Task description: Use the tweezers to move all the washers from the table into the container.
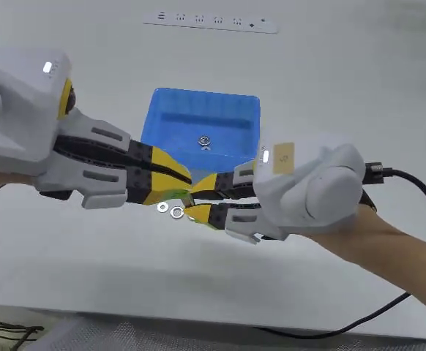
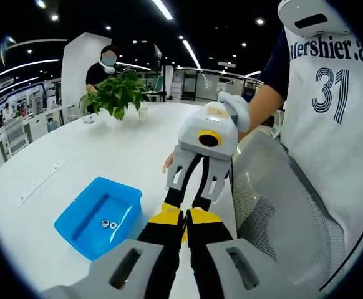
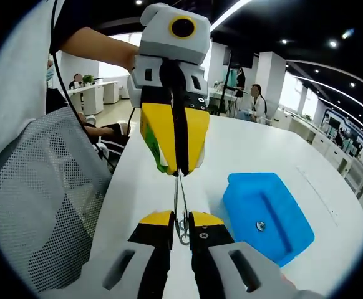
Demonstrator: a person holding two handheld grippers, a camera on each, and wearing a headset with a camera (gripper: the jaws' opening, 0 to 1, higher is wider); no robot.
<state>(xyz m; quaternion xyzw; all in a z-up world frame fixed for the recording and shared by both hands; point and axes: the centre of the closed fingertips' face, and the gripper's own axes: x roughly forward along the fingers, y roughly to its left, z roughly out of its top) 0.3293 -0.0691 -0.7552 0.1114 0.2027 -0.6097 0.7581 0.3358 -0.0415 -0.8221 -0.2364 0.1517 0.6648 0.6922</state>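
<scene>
The thin metal tweezers [image 3: 180,202] run between the two grippers, which meet tip to tip. My left gripper [image 3: 179,169] is shut on the far end of the tweezers. The right gripper [image 3: 181,232] grips the near end between its yellow tips. In the head view they meet at the table's middle: left gripper [image 1: 186,189], right gripper [image 1: 202,205]. Small silver washers [image 1: 170,210] lie on the white table just below the tips. The blue container [image 1: 198,121] stands behind them, with washers [image 2: 109,223] inside it.
A white power strip [image 1: 210,21] lies at the table's far edge. A black cable [image 1: 412,191] trails from the right gripper. A mesh chair [image 3: 41,205] and a person in a numbered shirt [image 2: 325,93] stand beside the table; a potted plant [image 2: 114,93] sits far off.
</scene>
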